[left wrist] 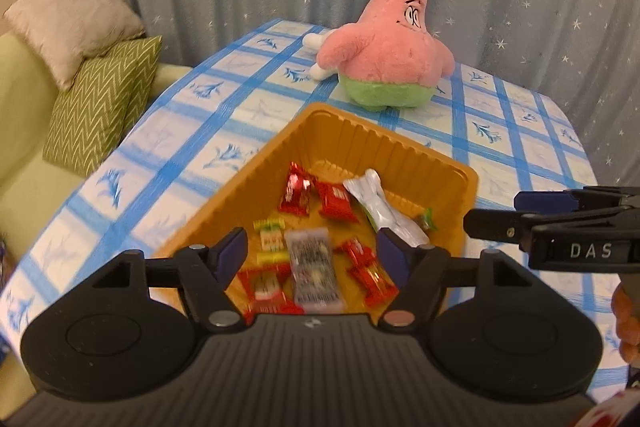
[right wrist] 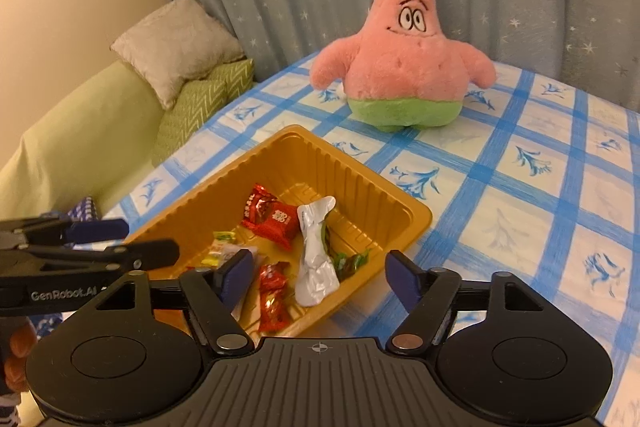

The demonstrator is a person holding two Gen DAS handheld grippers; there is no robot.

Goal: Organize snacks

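Observation:
An orange plastic tray [left wrist: 460, 183] [right wrist: 408, 223] sits on the blue-checked tablecloth and holds several wrapped snacks: red packets [left wrist: 296, 191] [right wrist: 270, 217], a silver wrapper [left wrist: 380, 207] [right wrist: 316, 259], a grey packet [left wrist: 314, 267] and small yellow-green candies [left wrist: 272, 231] [right wrist: 220, 247]. My left gripper [left wrist: 312, 251] is open and empty just above the tray's near end. My right gripper [right wrist: 320, 273] is open and empty above the tray's near right side. Each gripper shows at the edge of the other's view: the right one [left wrist: 496, 217], the left one [right wrist: 148, 241].
A pink Patrick plush [left wrist: 388, 43] [right wrist: 404, 59] stands on the table [left wrist: 200, 131] [right wrist: 520, 187] behind the tray. A green sofa with cushions [left wrist: 88, 67] [right wrist: 188, 67] lies to the left. A starred grey curtain hangs behind.

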